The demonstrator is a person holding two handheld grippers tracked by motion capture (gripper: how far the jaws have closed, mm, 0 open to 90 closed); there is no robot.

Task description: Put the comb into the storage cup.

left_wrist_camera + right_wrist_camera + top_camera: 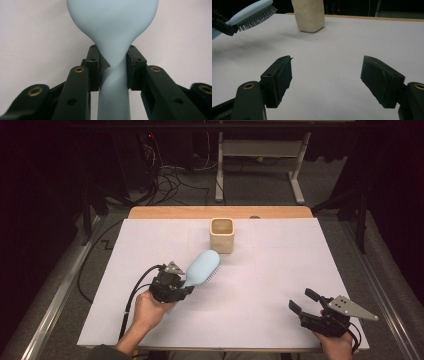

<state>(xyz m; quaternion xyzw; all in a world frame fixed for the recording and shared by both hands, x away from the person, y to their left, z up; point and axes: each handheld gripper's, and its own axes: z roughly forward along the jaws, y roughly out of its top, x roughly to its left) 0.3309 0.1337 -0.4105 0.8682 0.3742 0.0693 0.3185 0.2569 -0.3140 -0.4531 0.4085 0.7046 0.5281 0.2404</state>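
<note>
Dark room behind; grey carpet, cables, white frame legs at rear. Wooden counter covered w/ white sheet.

Item 1: light-blue hairbrush. Held off the sheet at left-centre, head angled toward far right, bristles facing down & to the right in high view. Neck clamped between the pads in left tool view, oval head beyond them. Tip of head near cup, not touching.

Item 2: cream square cup. Upright, open top, far centre of sheet. Seen also in right tool view, just right of brush bristles.

Item 3: left tool. In person's left hand, left-centre of sheet. Closed on brush neck; grey plate on top, black cable trailing back toward near edge.

Item 4: right tool. In person's right hand at near right corner of sheet, pointed toward far left. Jaws spread wide, nothing between, bare sheet under. Well apart from brush & cup.
</note>
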